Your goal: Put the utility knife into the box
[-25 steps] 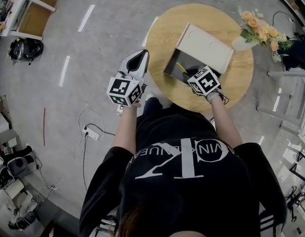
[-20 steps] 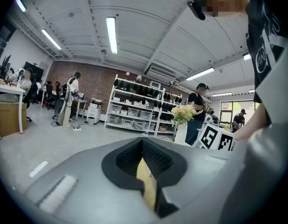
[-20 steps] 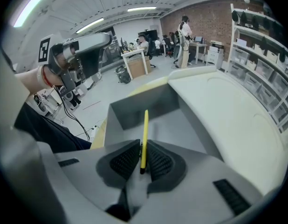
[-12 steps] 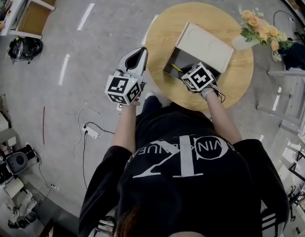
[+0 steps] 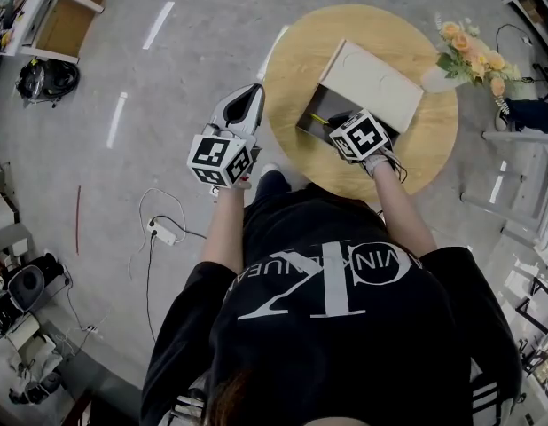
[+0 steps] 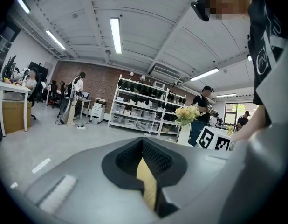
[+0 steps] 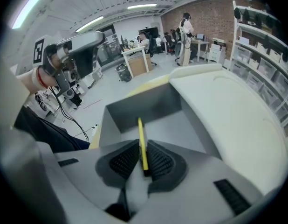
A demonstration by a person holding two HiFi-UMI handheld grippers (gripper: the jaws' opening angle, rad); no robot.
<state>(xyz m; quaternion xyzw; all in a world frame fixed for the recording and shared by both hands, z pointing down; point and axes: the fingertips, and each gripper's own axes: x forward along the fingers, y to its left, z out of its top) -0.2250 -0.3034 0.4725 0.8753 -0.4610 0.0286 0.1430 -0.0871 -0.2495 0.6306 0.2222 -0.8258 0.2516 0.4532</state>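
Utility knife point(image 7: 140, 132), yellow and seen edge-on, clamped between the closed jaws of the right gripper point(image 7: 140, 144) above the open grey cavity of the box point(image 7: 134, 104). Its long axis runs 6 to 12 o'clock in the right gripper view, with the free end at 12 aimed at the far wall. The white lid point(image 7: 218, 111) lies back at 3 o'clock. In the head view the box stands on the round wooden table point(image 5: 301, 60), at 1 o'clock from the person. The knife is judged light, stiff and smooth-sided, so it may pivot in the pads. A hold on the flat handle faces near mid-length, clear of the blade end, suits it best. Left gripper point(image 5: 247, 105) hangs at 9 o'clock of the table, its jaws drawn together on nothing
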